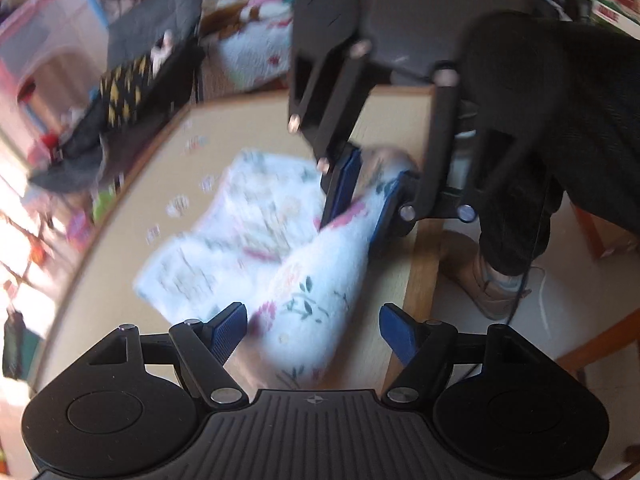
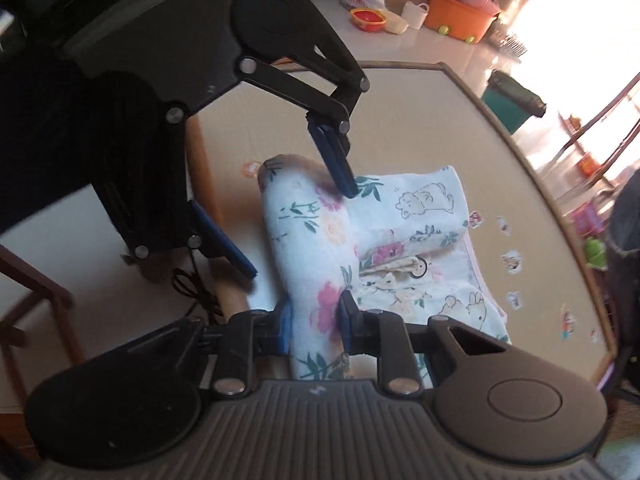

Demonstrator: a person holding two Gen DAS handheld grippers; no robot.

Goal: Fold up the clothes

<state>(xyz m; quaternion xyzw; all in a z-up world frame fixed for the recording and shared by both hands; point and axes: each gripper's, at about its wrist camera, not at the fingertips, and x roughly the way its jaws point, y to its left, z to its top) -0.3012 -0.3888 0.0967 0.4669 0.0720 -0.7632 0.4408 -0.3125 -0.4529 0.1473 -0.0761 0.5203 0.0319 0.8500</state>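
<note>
We are partway through folding the flowery cloth [image 2: 320,240]. It lies on the tan table [image 2: 420,120], close to the wooden edge nearest us. Some of it is already folded — we can see flat layers with little bear drawings on them, one on top of another. One long side is still a puffy roll, not a flat fold, and it runs along the table edge. So we think this roll still has to be laid over and smoothed down.

Our right tongs [image 2: 316,320] pinch one end of that roll. The blue fingers [image 2: 347,320] sit on both sides of the cloth and squeeze it, pink flower and all. We can see the same pinch from the left camera, though that picture is blurry.

Our left tongs [image 2: 296,232] are spread wide at the other end of the roll. One finger tip touches the top of the cloth, or is just above it — we cannot tell which. The other finger hangs out past the table edge. The roll runs between them, but they are not squeezing it.
</note>
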